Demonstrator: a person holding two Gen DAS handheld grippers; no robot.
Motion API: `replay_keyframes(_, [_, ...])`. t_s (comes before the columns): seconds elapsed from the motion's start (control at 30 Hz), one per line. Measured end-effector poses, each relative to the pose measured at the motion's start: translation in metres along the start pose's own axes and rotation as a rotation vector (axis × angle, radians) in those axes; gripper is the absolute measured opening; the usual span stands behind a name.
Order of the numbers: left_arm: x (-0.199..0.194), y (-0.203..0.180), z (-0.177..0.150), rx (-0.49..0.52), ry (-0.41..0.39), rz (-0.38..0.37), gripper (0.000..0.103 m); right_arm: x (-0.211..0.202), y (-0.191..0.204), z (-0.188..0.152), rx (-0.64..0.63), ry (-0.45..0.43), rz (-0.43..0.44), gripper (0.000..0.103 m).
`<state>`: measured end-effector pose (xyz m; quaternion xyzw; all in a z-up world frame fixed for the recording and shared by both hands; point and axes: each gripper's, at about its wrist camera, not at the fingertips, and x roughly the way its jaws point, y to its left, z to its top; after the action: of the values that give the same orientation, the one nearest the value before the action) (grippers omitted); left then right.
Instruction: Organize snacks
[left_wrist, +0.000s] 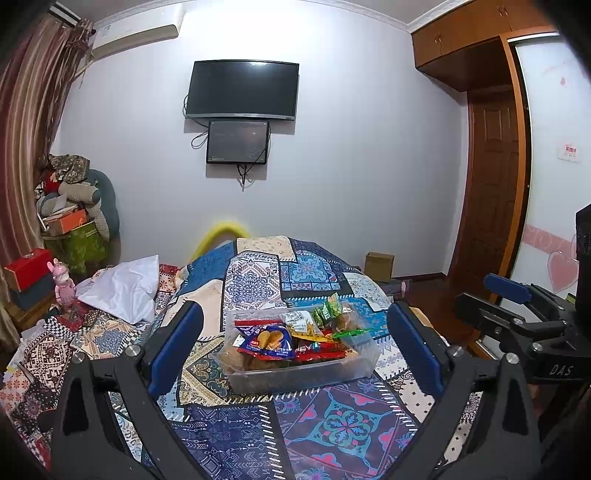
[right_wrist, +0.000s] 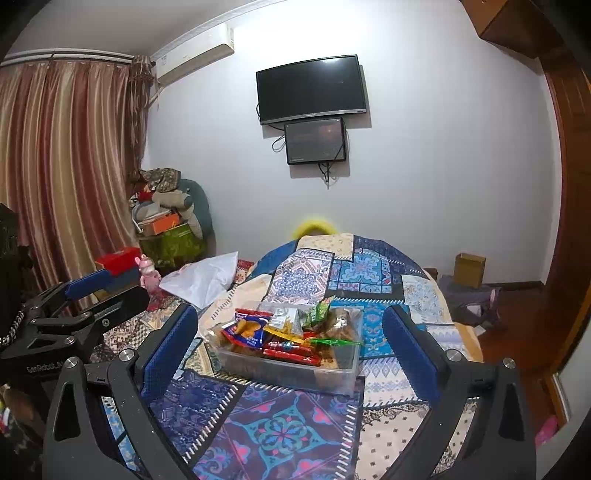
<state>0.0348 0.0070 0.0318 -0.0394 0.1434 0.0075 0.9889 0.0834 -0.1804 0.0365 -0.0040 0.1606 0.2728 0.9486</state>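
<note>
A clear plastic box (left_wrist: 301, 373) heaped with snack packets (left_wrist: 273, 339) sits on the patchwork bedspread (left_wrist: 332, 435), around the middle of the bed, well short of its far edge. The left gripper (left_wrist: 295, 354) hangs above the near part of the bed, jaws spread wide and holding nothing. The right gripper (right_wrist: 291, 354) hangs beside it, jaws equally wide apart and empty. A white pillow (left_wrist: 122, 288) lies toward the bed's left edge.
</note>
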Motion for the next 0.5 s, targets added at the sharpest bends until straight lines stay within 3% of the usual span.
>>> replay_keyframes(0.5, [0.0020,0.0033,-0.0021,-0.008,0.009,0.005,0.101,0.0000,-0.0010,0.0005,0.003,0.002,-0.004,0.101])
